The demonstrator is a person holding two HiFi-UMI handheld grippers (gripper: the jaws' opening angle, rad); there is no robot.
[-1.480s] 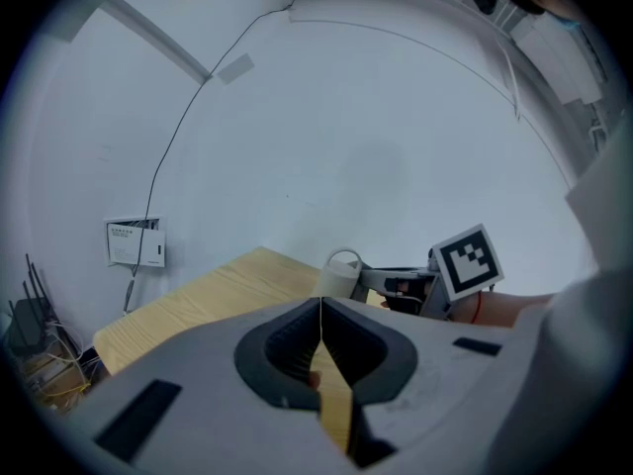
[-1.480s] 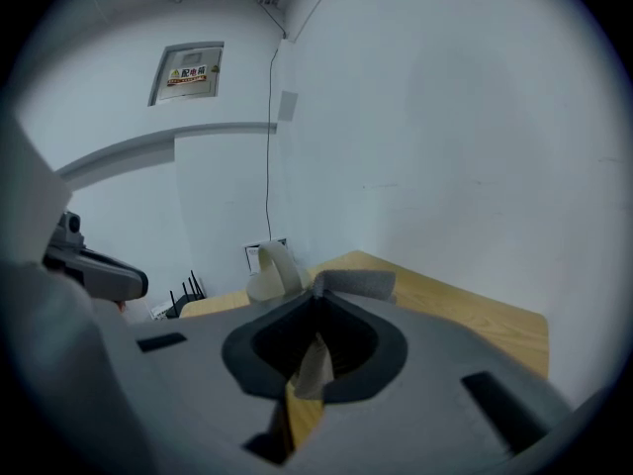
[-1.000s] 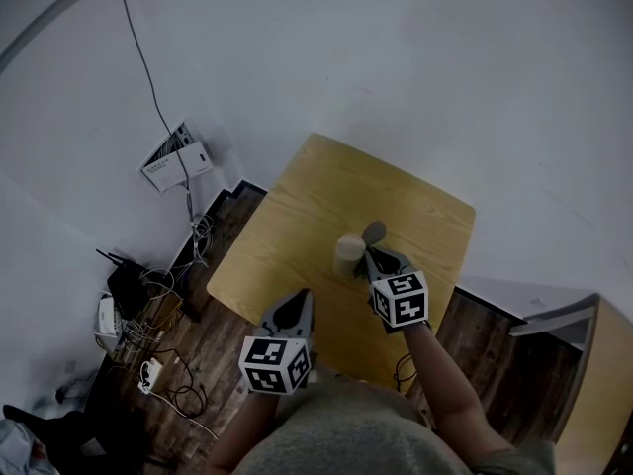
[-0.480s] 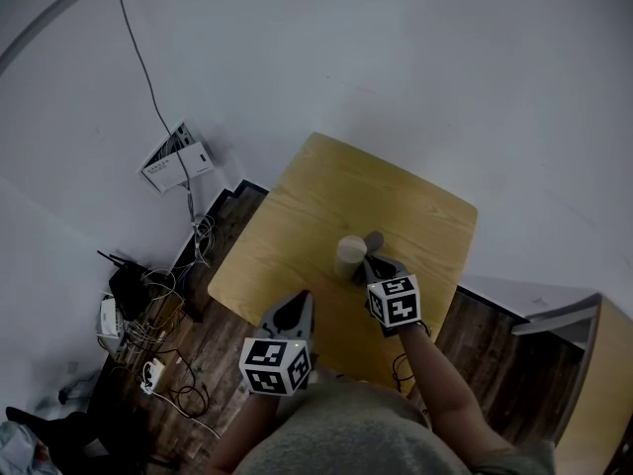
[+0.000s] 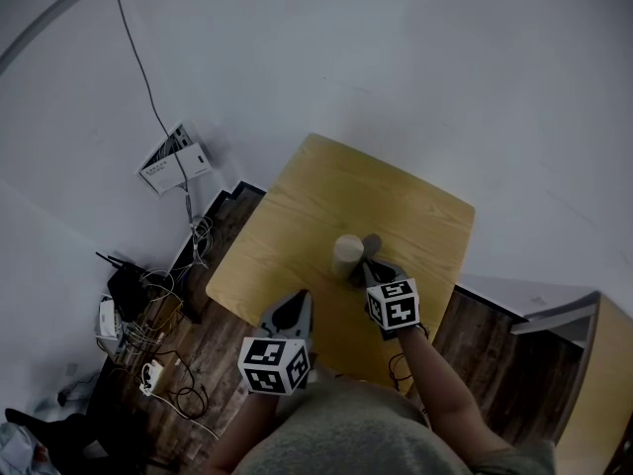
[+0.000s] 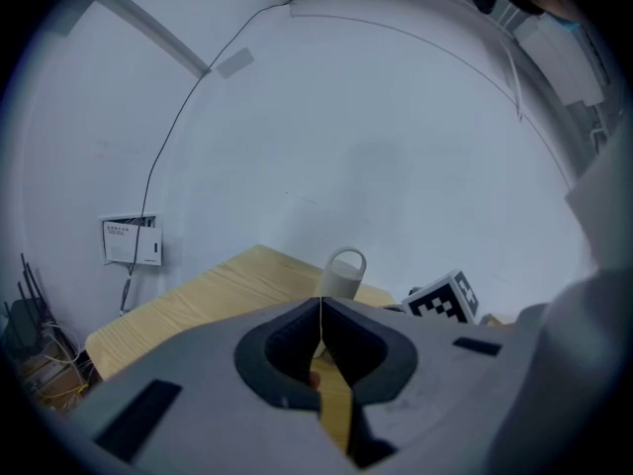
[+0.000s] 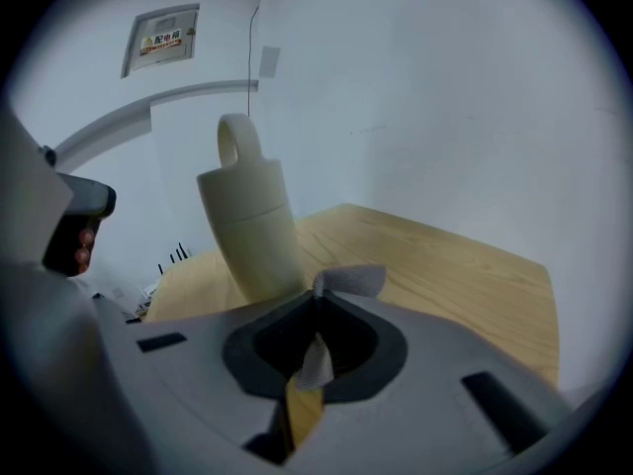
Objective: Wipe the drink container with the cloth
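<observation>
While the drink container (image 5: 347,249) stood upright mid-way across the table (image 5: 297,216), we had the right gripper (image 7: 316,303) clamped on the cloth (image 7: 351,280), right beside the container's lower wall. Left gripper (image 6: 320,307) hung by the table's near edge, jaws closed on nothing.

One drink container (image 5: 348,251), one cloth (image 7: 350,281)

In the right gripper view, the base of the cream cylindrical drink container with a loop handle (image 7: 252,226) sits behind the gripper's grey body. Most of the grey cloth (image 7: 354,279) is lost inside the closed jaws of the right gripper (image 7: 316,310). In the head view, at the left of the frame, print on the white wall box (image 5: 176,158) is too small to read. The near edge of the light wooden table (image 5: 326,196) is covered by the person's torso (image 5: 356,428). At lower right, a pale wooden piece of furniture (image 5: 598,364) is cut off by the frame edge.
</observation>
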